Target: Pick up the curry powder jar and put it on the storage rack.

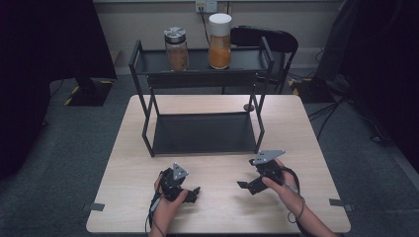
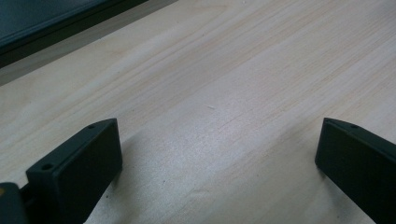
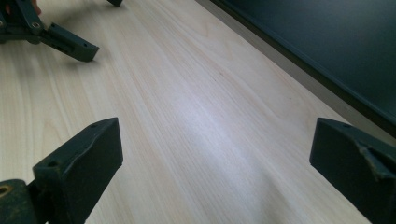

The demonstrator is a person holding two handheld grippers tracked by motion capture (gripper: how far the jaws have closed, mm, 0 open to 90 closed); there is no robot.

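**Two open grippers rest before a black shelf rack**

A black two-tier metal shelf rack (image 1: 202,74) stands at the far half of a pale wooden table (image 1: 123,148). On its top shelf, side by side, sit a clear glass jar with a silver lid (image 1: 176,49) and a taller clear jar with a white lid (image 1: 220,42), both with orange-brown contents. In front of the rack, well apart from it, the left gripper (image 1: 190,195) and right gripper (image 1: 245,186) hover low over bare wood, jaws spread wide and holding nothing, seemingly poised to begin.
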